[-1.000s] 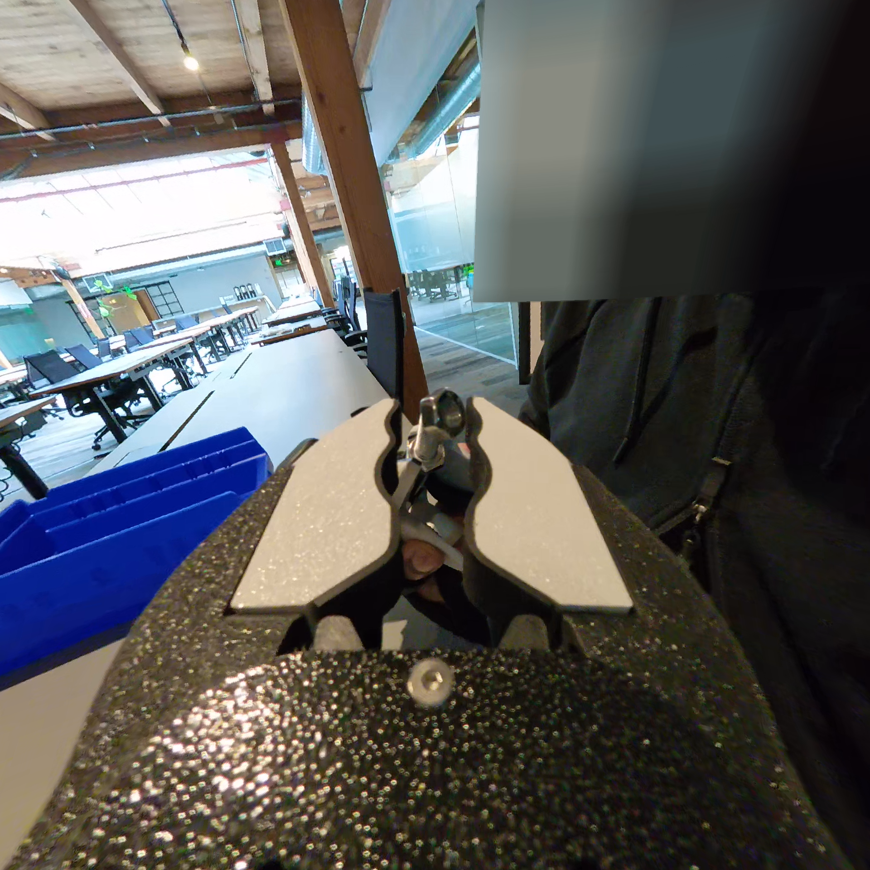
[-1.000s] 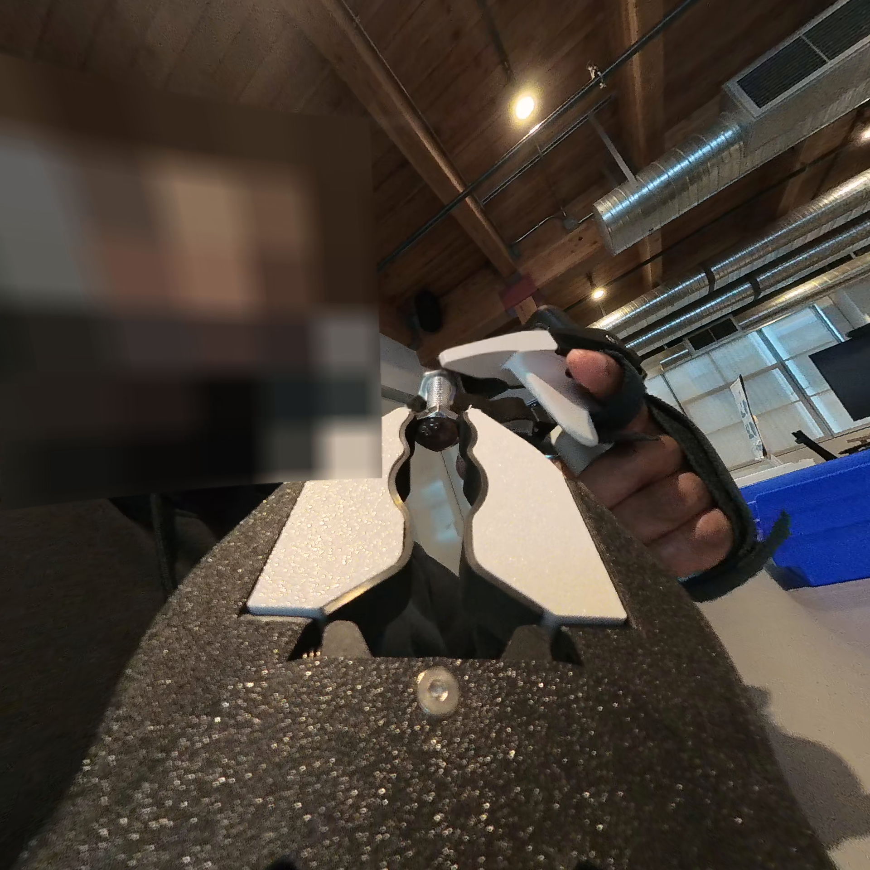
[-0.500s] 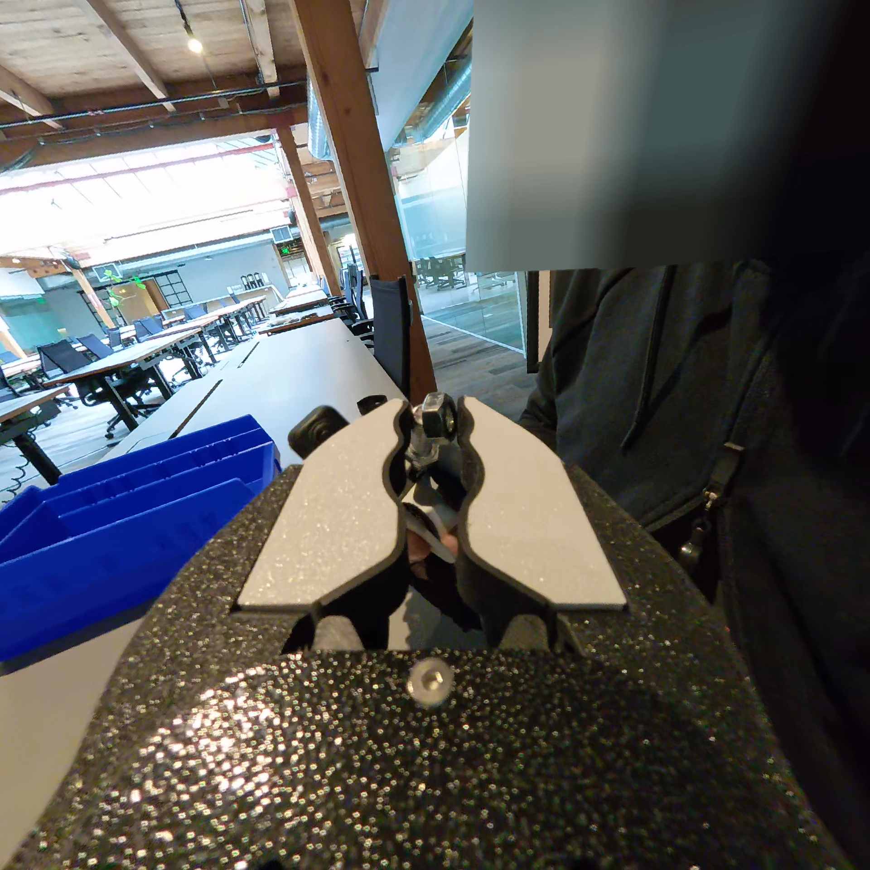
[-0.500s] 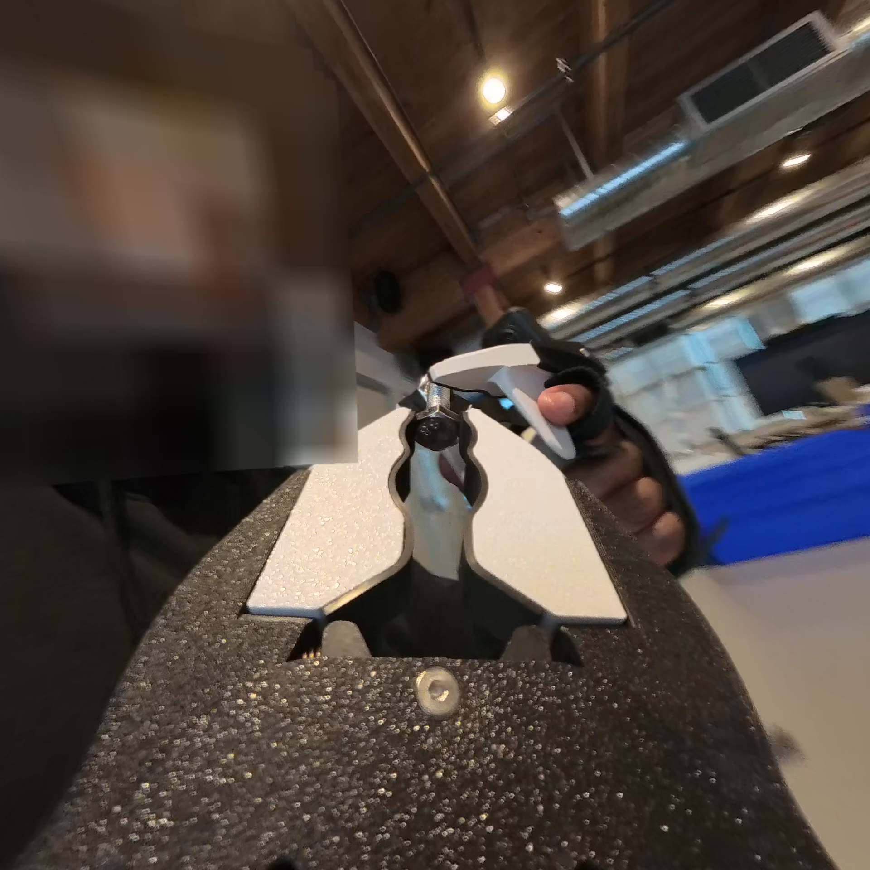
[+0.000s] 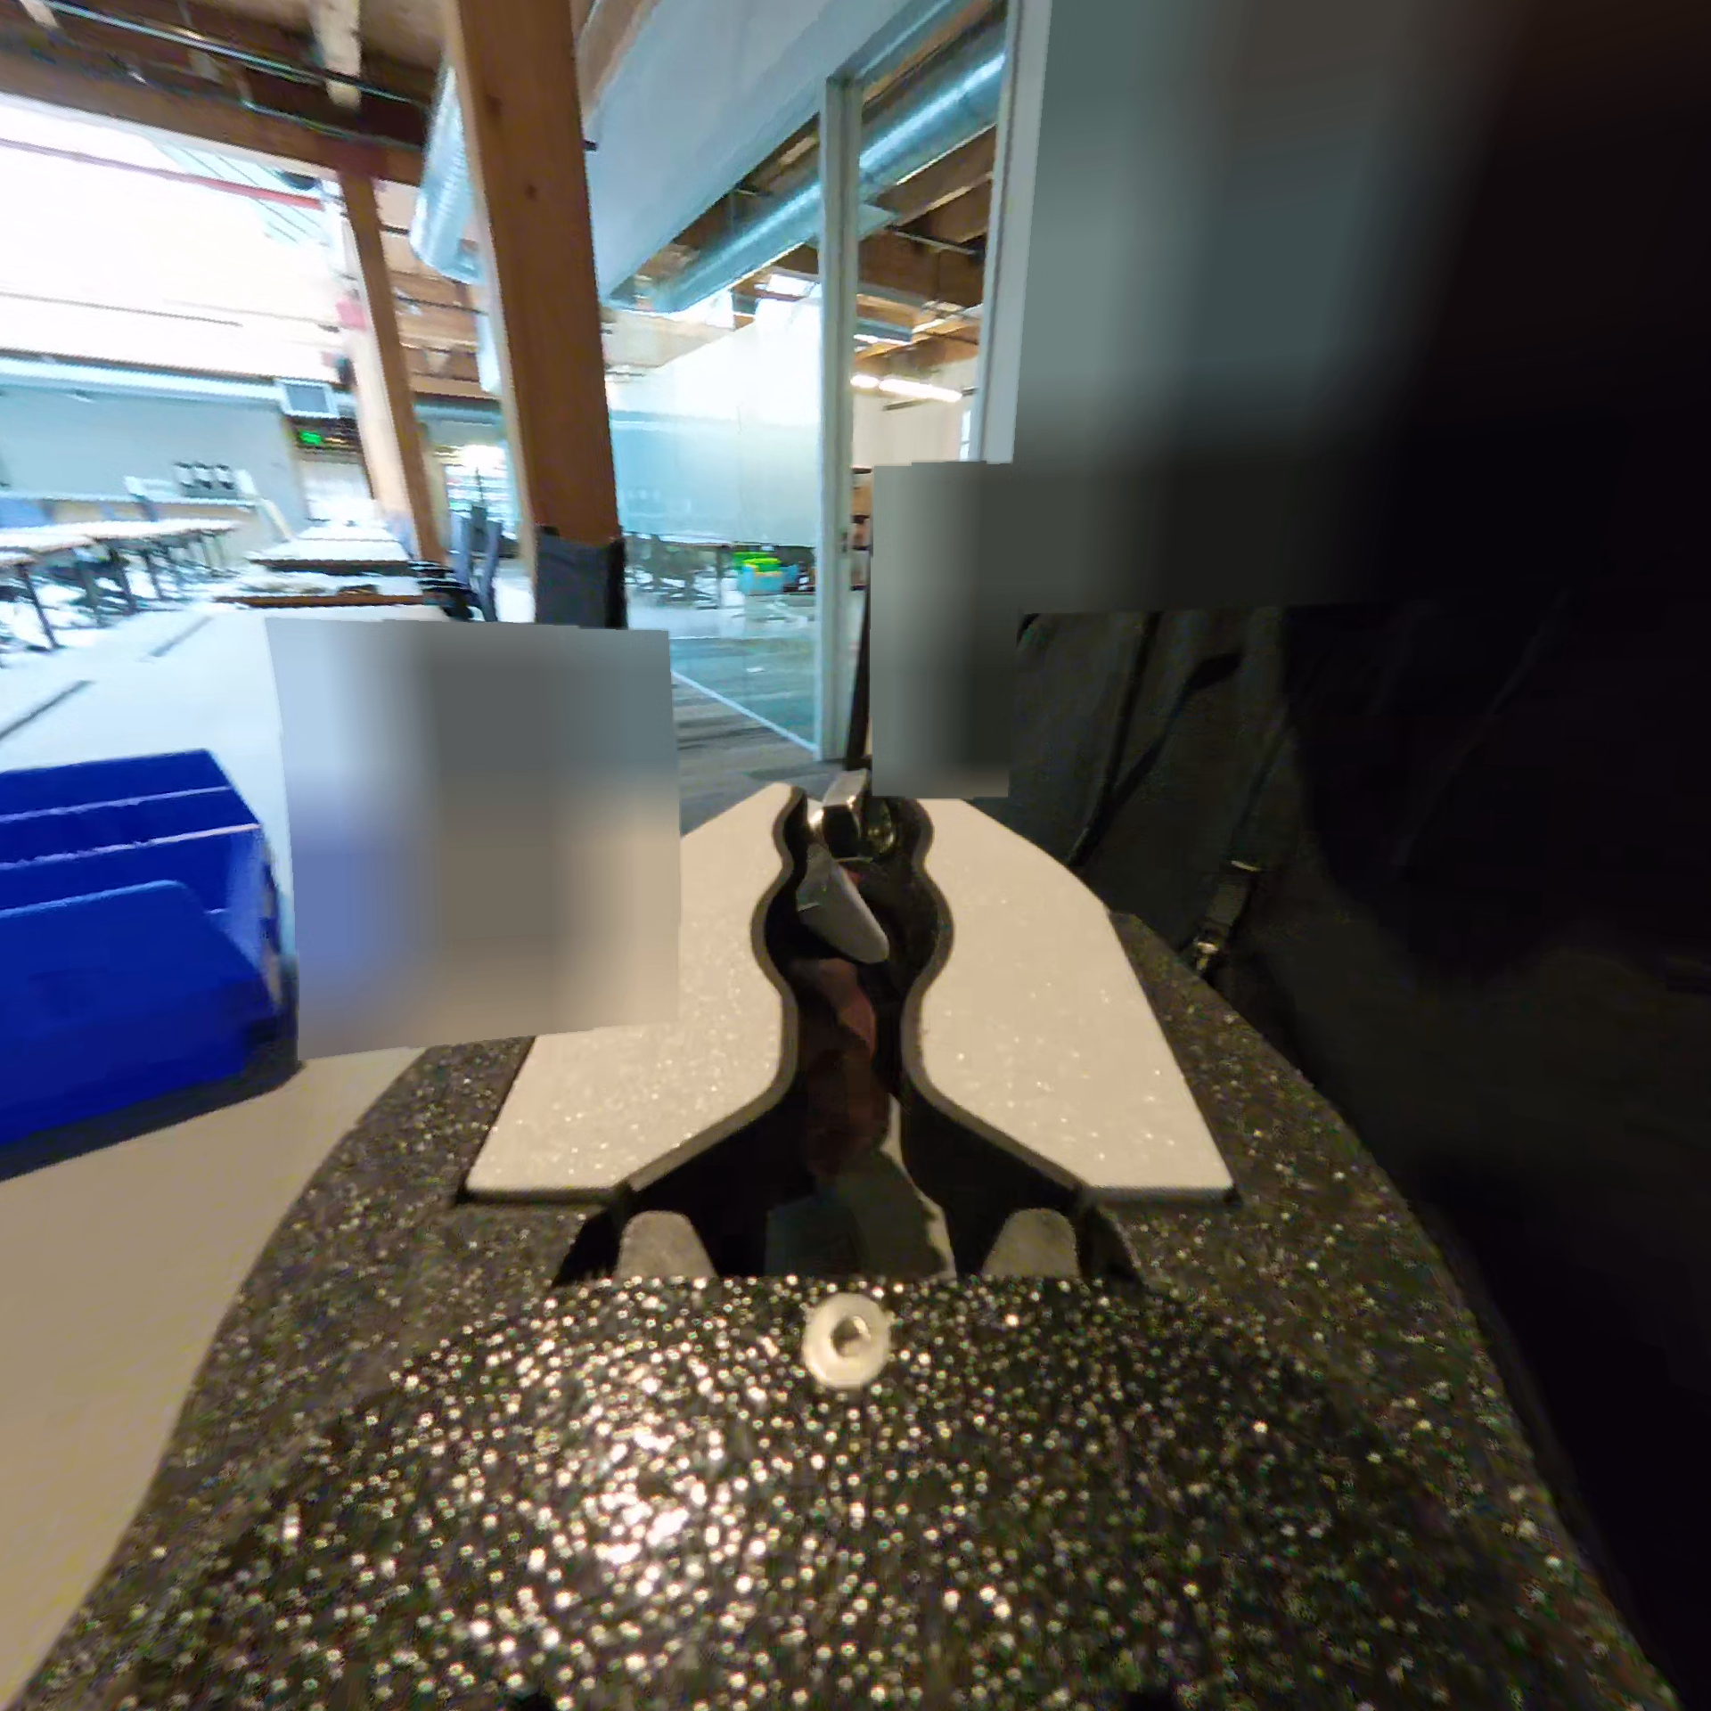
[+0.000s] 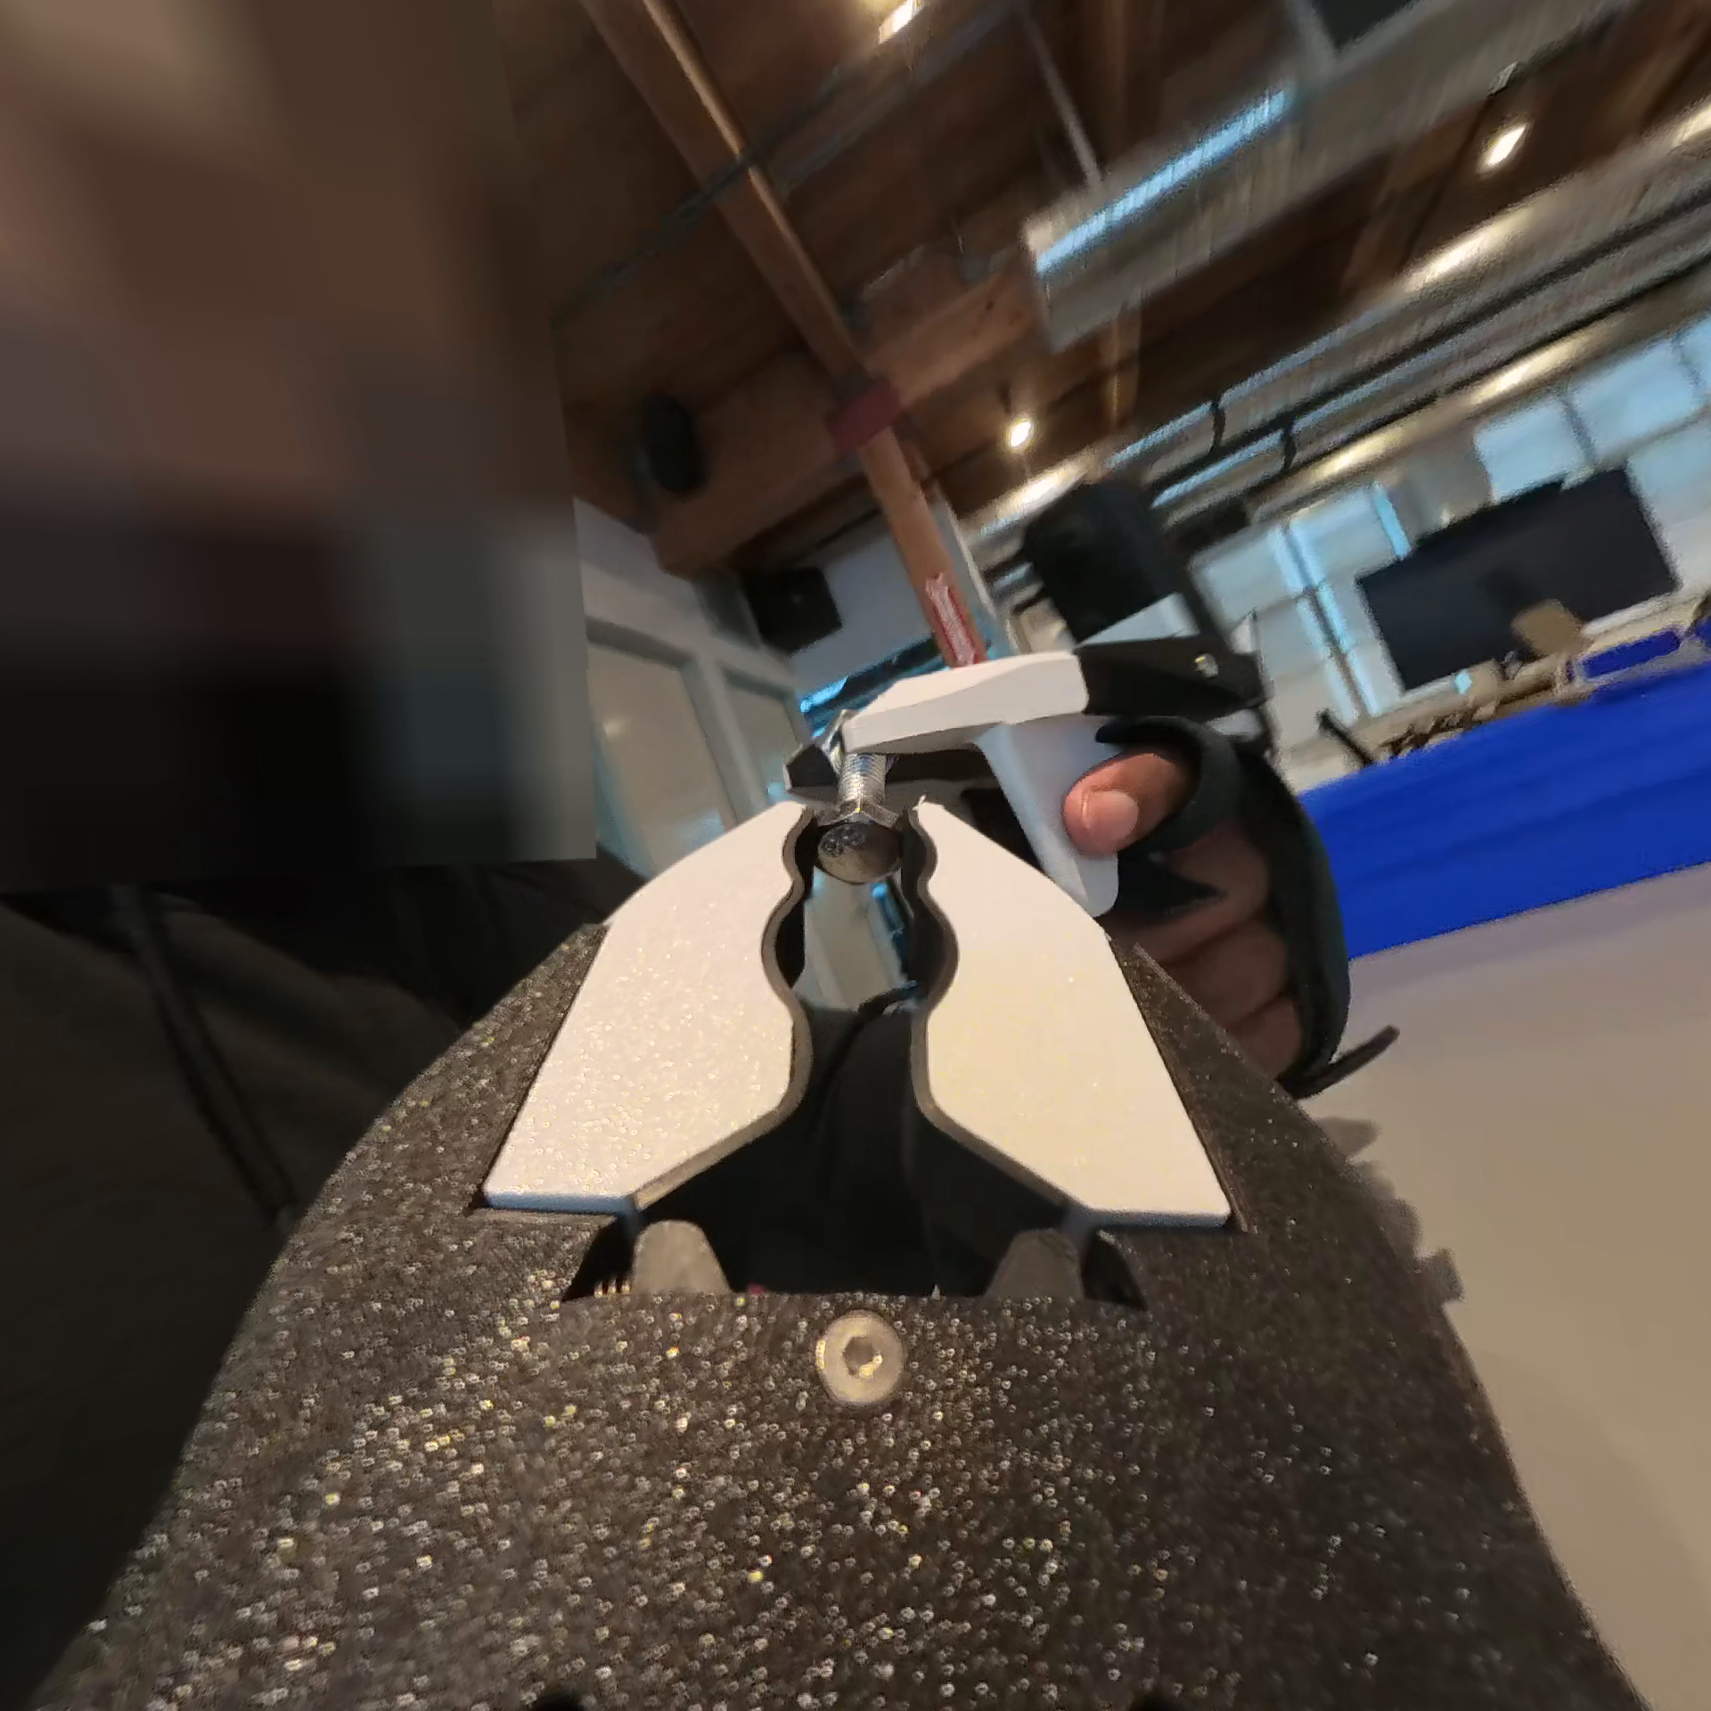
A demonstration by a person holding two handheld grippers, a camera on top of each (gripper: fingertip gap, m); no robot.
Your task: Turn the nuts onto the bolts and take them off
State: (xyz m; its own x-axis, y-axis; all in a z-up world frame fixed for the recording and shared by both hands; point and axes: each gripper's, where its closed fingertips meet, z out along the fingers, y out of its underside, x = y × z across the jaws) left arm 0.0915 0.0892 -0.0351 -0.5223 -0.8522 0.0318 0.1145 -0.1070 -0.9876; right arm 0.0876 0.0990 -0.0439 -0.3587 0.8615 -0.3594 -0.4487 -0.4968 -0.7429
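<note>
Both grippers are held up in the air, tip to tip, in front of a person's dark hoodie [image 5: 1389, 926]. My right gripper [image 6: 856, 847] is shut on the hex head of a silver bolt [image 6: 861, 787]. The bolt's threaded shaft points up into the jaws of my left gripper [image 6: 963, 718], which lies level above it with a gloved hand [image 6: 1194, 880] on its handle. In the left wrist view my left gripper [image 5: 852, 819] is shut on a silver nut [image 5: 844, 817]. A finger of the right gripper [image 5: 838, 912] shows through the gap behind it.
A blue bin [image 5: 120, 926] stands on the grey table [image 5: 139, 1296] to the left; it also shows at the right in the right wrist view [image 6: 1481, 815]. A wooden post [image 5: 537, 278] and rows of desks stand farther back. My two grippers' fingertips are within a few centimetres of each other.
Both views have swung. In the right wrist view the left gripper has turned from tilted to level, and more of the bolt's thread shows between the two grippers.
</note>
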